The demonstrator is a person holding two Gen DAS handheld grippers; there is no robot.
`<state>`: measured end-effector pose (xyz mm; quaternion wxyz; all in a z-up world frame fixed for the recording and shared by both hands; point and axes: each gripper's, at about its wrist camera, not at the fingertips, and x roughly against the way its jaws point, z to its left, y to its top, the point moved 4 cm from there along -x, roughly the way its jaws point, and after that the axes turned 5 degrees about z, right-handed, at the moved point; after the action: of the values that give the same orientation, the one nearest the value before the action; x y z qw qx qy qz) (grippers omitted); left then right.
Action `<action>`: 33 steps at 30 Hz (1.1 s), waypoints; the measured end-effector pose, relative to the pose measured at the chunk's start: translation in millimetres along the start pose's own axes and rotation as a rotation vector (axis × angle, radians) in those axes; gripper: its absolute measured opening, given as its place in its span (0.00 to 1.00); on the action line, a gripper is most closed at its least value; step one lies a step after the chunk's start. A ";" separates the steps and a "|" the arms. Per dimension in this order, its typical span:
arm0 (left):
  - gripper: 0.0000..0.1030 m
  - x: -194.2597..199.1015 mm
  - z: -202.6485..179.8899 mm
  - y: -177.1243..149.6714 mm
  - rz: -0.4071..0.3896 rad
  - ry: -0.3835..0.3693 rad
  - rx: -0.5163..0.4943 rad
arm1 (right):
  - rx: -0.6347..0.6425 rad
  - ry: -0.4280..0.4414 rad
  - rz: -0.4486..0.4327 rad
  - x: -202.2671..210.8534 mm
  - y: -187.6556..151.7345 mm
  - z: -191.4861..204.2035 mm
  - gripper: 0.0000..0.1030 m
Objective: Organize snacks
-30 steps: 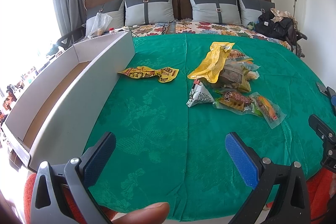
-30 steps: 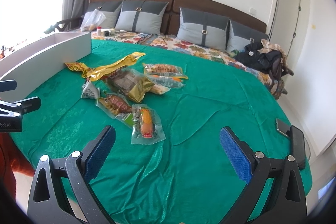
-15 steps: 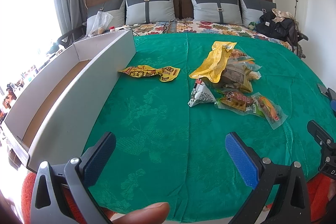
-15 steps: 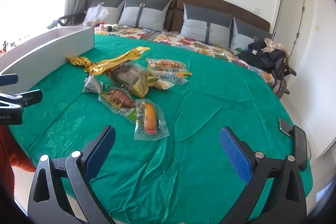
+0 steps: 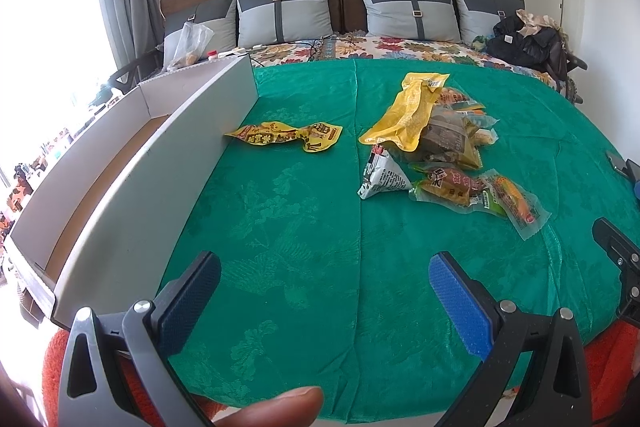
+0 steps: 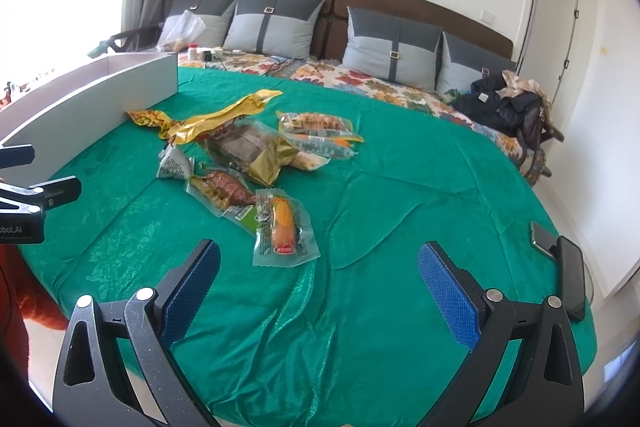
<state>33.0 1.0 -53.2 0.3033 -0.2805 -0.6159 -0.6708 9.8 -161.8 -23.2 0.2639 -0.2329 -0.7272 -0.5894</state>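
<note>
Lying along the bed's edge, out to the left of the left gripper [image 5: 324,291]: a long, shallow grey-white box [image 5: 132,183], showing only a bare brown floor in the part that can be seen. Gaping wide with nothing between the blue pads [image 5: 460,311], hovering low over the green bedspread [image 5: 288,227]; matching that, the right gripper [image 6: 320,291] also standing spread apart and holding nothing. Resting ahead and a little left of the left gripper, close beside the box's far wall: a crumpled yellow packet [image 5: 286,137], apart from the rest. Sitting ahead and to the right of the left gripper, well beyond its fingertips: a loose heap of snacks [image 5: 440,151], with a long yellow bag [image 5: 408,115] draped on top and a small white triangular packet [image 5: 382,179] at its near left corner. Lying nearest the right gripper, just ahead and slightly left of centre: a clear pouch with an orange sausage [image 6: 284,227], overlapping a brown-filled pouch [image 6: 224,191] behind it. Peeking in at the bottom of the left wrist view: a fingertip [image 5: 276,407].
</note>
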 end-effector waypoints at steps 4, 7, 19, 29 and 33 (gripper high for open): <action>1.00 -11.0 -2.5 -7.0 0.027 0.010 -0.018 | -0.010 -0.007 -0.011 3.0 1.7 -4.2 0.98; 1.00 -19.2 -4.0 -9.3 0.053 0.002 -0.017 | -0.017 -0.018 -0.001 0.7 1.0 -8.6 0.98; 1.00 -26.5 0.3 -16.7 0.121 -0.041 -0.009 | -0.023 0.010 0.029 -7.2 -0.8 -5.4 0.98; 1.00 -39.1 16.9 -15.2 0.158 -0.019 0.032 | -0.032 0.040 0.105 -25.3 -10.7 -5.3 0.98; 1.00 -48.9 22.9 -18.3 0.169 -0.008 0.039 | -0.068 0.077 0.141 -29.8 -17.1 -11.5 0.98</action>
<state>51.5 27.9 -100.0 0.3618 -0.3285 -0.6042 -0.6294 22.3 -177.3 -53.5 0.3244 -0.2696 -0.6777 -0.6023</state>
